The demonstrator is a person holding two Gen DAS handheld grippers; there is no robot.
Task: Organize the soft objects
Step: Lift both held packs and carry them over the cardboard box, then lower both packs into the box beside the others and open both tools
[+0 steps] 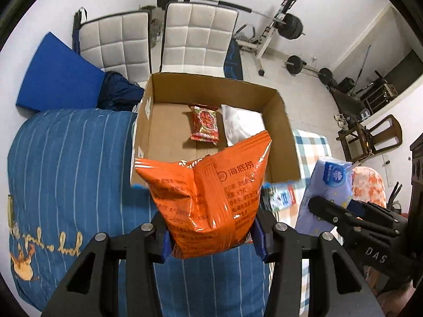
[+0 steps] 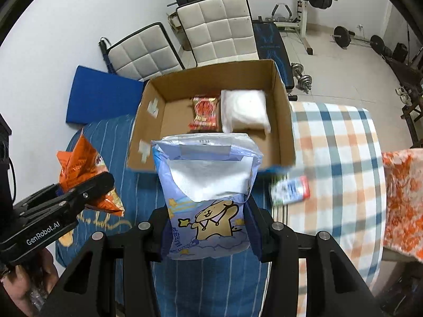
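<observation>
My left gripper (image 1: 211, 240) is shut on an orange snack bag (image 1: 208, 192), held above the blue striped bedding just short of an open cardboard box (image 1: 285, 137). My right gripper (image 2: 208, 235) is shut on a pale blue tissue pack (image 2: 208, 185) with a cartoon bear, also held just before the box (image 2: 286, 132). Inside the box lie a red snack packet (image 1: 205, 125) and a white soft pack (image 1: 242, 125); they also show in the right wrist view, red (image 2: 205, 113) and white (image 2: 244, 111). Each gripper shows in the other's view, the left (image 2: 87, 192) and the right (image 1: 333, 211).
A small blue-and-red packet (image 2: 290, 190) lies on the checked blanket (image 2: 335, 158) right of the box. An orange floral cloth (image 2: 401, 198) lies at the far right. Two white padded chairs (image 1: 198, 37), a blue mat (image 1: 55, 76) and weight equipment (image 1: 288, 26) stand behind the box.
</observation>
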